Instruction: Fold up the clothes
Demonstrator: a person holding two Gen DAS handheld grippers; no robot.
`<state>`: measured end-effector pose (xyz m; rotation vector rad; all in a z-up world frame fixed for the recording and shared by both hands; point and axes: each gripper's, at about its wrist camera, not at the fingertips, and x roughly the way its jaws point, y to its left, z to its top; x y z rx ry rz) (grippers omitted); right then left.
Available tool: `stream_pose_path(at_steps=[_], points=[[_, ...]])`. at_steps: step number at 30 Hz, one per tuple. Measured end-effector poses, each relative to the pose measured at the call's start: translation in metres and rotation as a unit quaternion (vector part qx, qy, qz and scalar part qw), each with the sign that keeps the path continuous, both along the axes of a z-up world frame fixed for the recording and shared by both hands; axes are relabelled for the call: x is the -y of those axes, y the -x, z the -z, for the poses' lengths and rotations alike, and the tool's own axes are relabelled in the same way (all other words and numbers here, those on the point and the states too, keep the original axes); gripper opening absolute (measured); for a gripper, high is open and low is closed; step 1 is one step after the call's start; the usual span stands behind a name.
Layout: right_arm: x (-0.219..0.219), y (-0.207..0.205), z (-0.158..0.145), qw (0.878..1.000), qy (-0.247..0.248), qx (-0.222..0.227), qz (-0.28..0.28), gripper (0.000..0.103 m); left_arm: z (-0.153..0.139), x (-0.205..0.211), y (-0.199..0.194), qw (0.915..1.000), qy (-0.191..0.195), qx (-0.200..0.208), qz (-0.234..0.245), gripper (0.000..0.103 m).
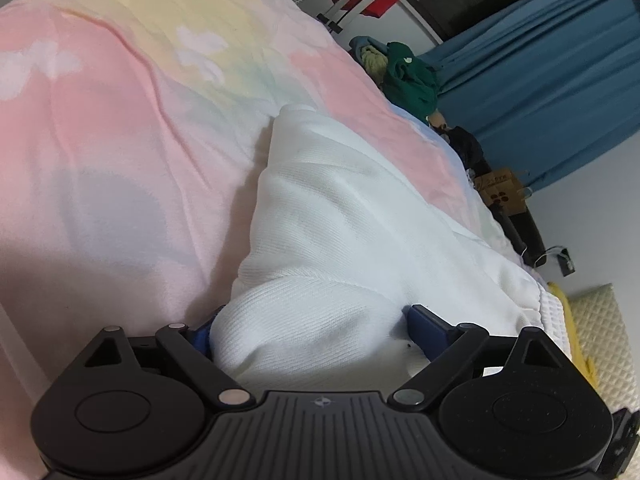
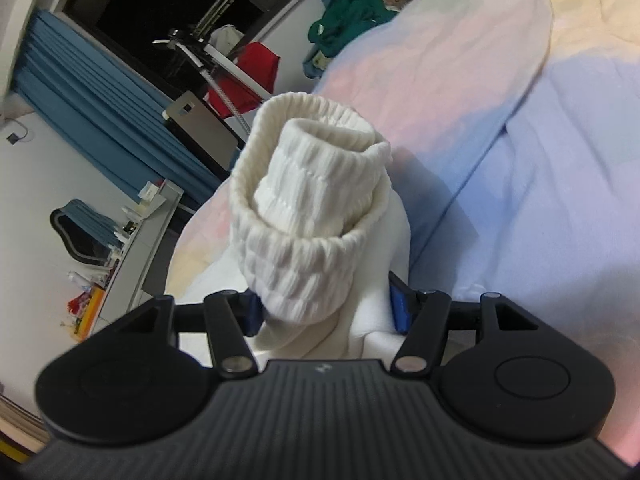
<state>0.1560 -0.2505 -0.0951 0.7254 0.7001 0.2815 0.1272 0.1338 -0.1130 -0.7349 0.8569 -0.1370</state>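
A white knit sweatshirt lies on a pastel pink, yellow and blue blanket on a bed. My left gripper is shut on a bunched fold of the white fabric, its blue pads pressed into both sides. In the right wrist view my right gripper is shut on the same garment near its ribbed cuffs, which stand up bunched in front of the jaws. The blanket lies to the right below.
A pile of green and dark clothes lies at the bed's far edge, also in the right wrist view. Blue curtains, a drying rack with a red garment, a desk and chair stand beyond the bed.
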Motion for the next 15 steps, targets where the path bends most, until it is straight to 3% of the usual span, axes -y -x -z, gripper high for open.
stream_pose_path(at_steps=[5, 15], points=[[0.0, -0.005, 0.008, 1.0, -0.001, -0.024, 0.005, 0.061, -0.004, 0.003, -0.001, 0.9997, -0.019, 0.008, 0.01, 0.084], [-0.006, -0.001, -0.009, 1.0, 0.017, -0.005, 0.004, 0.055, -0.023, 0.012, 0.003, 0.9981, -0.049, 0.027, 0.026, 0.059]])
